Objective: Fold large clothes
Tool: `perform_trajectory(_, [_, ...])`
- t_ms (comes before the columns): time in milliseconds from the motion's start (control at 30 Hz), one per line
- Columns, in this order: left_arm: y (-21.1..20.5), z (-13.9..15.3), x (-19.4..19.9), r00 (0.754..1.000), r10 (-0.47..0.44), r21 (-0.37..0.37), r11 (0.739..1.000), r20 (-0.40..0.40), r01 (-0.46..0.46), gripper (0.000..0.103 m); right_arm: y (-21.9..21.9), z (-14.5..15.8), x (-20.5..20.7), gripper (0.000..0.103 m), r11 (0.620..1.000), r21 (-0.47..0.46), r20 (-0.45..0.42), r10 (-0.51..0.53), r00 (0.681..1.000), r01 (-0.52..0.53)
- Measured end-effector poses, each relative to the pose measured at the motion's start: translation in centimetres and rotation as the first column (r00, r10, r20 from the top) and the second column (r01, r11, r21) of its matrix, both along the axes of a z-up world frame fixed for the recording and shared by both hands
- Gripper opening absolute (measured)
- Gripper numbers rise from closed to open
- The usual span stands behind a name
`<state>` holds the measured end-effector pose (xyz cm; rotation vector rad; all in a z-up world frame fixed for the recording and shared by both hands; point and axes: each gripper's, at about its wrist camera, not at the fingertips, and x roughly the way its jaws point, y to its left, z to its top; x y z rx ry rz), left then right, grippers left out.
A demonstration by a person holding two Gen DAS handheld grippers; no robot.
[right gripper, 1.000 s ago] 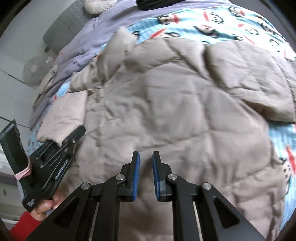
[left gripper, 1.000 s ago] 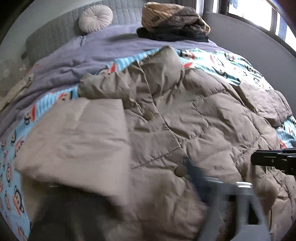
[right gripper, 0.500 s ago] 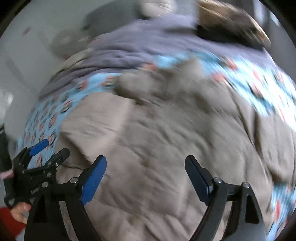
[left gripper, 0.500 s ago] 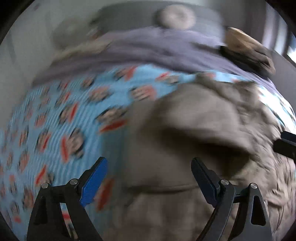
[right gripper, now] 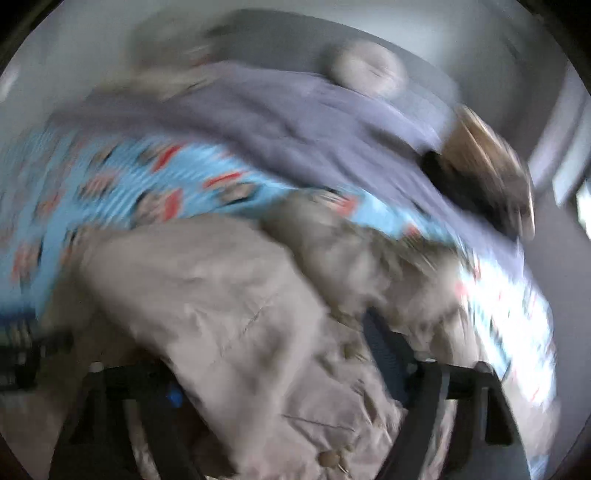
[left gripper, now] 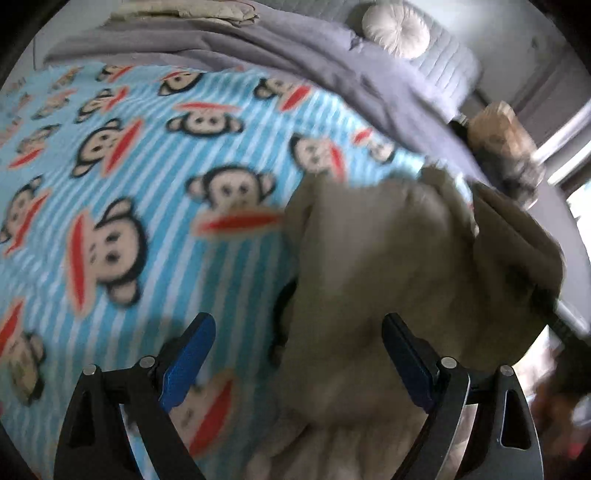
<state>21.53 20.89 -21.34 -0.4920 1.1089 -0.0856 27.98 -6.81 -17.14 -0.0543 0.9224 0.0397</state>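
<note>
The beige quilted jacket lies bunched on the bed, on top of the blue striped monkey-print blanket; every place below is given relative to this jacket.

The left tongs hover over the jacket's near left edge with their blue pads spread wide: one pad stands over bare blanket to the left, the other over the jacket fabric, and neither presses on anything. The picture here is somewhat blurred.

The right tongs sit low over the jacket's front, where its round buttons show. Their jaws are closing, with a thick fold of the jacket lying between them and covering most of the left finger. The view is heavily smeared, so whether the pads press the cloth cannot be told.

Beyond the jacket, past the blanket, a grey-purple duvet crosses the bed. Further back still, a round pale cushion leans on the grey quilted headboard. Behind the jacket to the right, a pile of tan and dark clothes sits near the bed's edge. Nothing lies on top of the jacket.
</note>
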Motion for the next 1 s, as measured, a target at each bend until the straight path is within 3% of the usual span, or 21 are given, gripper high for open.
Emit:
perform_trajectory(33, [0.8,-0.1,1.4,1.0,0.001,-0.09,0.996,-0.008,-0.001,0.092,-2.5,-0.2,0.3,0.074,0.993,0.103,-0.029,-0.059,0.998,0.062])
perform_trajectory(100, [2.1,-1.1,3.9,0.999,0.01,-0.203,0.979,-0.041,-0.019,0.092,-6.4,-1.4,0.4,0.074,0.958,0.243,-0.101,-0.129,0.986,0.15])
perform_trajectory(200, [1.8,-2.8,7.5,0.996,-0.023,-0.283,0.959,-0.082,-0.001,0.091,-9.7,-4.0,0.5,0.074,0.896,0.376,-0.203,-0.169,0.964,0.237])
perform_trajectory(233, [1.0,-3.2,8.6,0.995,-0.054,-0.297,0.955,-0.088,0.025,0.068,-10.8,-4.7,0.6,0.074,0.865,0.424,-0.235,-0.181,0.955,0.269])
perform_trajectory(267, [0.5,-3.2,9.1,0.993,-0.073,-0.29,0.956,-0.088,0.044,0.035,-11.6,-5.4,0.6,0.074,0.836,0.462,-0.259,-0.192,0.946,0.296])
perform_trajectory(300, [-0.5,-3.0,9.7,0.992,-0.094,-0.257,0.964,-0.082,0.07,0.027,-12.5,-6.2,0.8,0.073,0.797,0.503,-0.289,-0.209,0.934,0.334])
perform_trajectory(333, [-1.3,-2.0,9.7,0.994,-0.1,-0.206,0.975,-0.049,0.088,0.017,-13.2,-6.8,0.7,0.063,0.769,0.528,-0.308,-0.223,0.925,0.361])
perform_trajectory(367, [-2.4,-0.3,9.4,0.993,-0.12,-0.125,0.985,0.022,0.122,0.016,-13.7,-7.3,0.9,0.055,0.751,0.54,-0.324,-0.232,0.917,0.381])
perform_trajectory(433, [-5.3,3.7,7.7,0.963,-0.2,0.11,0.977,0.18,0.183,0.016,-14.0,-7.7,0.5,0.022,0.734,0.551,-0.341,-0.235,0.91,0.396])
perform_trajectory(500, [-7.2,4.9,7.3,0.937,-0.266,0.247,0.946,0.229,0.208,0.016,-14.2,-8.5,0.0,0.02,0.708,0.579,-0.349,-0.233,0.908,0.405])
perform_trajectory(533, [-7.8,4.6,7.5,0.934,-0.286,0.289,0.932,0.214,0.219,0.016,-14.2,-8.7,-0.4,0.019,0.703,0.583,-0.351,-0.233,0.907,0.407])
perform_trajectory(600, [-8.2,2.2,9.1,0.949,-0.287,0.327,0.916,0.131,0.232,0.016,-13.8,-8.9,-0.8,0.018,0.706,0.58,-0.346,-0.238,0.908,0.406])
perform_trajectory(700, [-6.8,-0.4,10.3,0.975,-0.215,0.314,0.931,0.06,0.186,0.024,-13.3,-8.9,-1.3,0.018,0.701,0.581,-0.341,-0.251,0.906,0.413])
perform_trajectory(767, [-6.1,-0.1,10.3,0.987,-0.146,0.336,0.934,0.061,0.117,0.041,-13.0,-8.9,-1.2,0.018,0.714,0.569,-0.333,-0.255,0.908,0.409])
perform_trajectory(800, [-5.8,0.6,10.3,0.994,-0.094,0.379,0.923,0.063,0.064,0.062,-12.9,-8.7,-1.2,0.018,0.725,0.559,-0.329,-0.25,0.911,0.401])
perform_trajectory(833, [-5.4,1.5,10.3,0.996,-0.053,0.422,0.906,0.075,0.016,0.069,-12.8,-8.4,-1.2,0.019,0.734,0.55,-0.33,-0.247,0.911,0.399])
perform_trajectory(967, [-4.0,4.6,9.2,0.994,-0.049,0.465,0.885,0.101,-0.004,0.068,-13.4,-6.4,-1.8,0.04,0.788,0.477,-0.322,-0.254,0.912,0.388])
perform_trajectory(1000, [-3.6,5.4,8.4,0.992,-0.056,0.462,0.887,0.11,-0.001,0.068,-13.7,-5.7,-2.1,0.049,0.803,0.45,-0.309,-0.271,0.912,0.391])
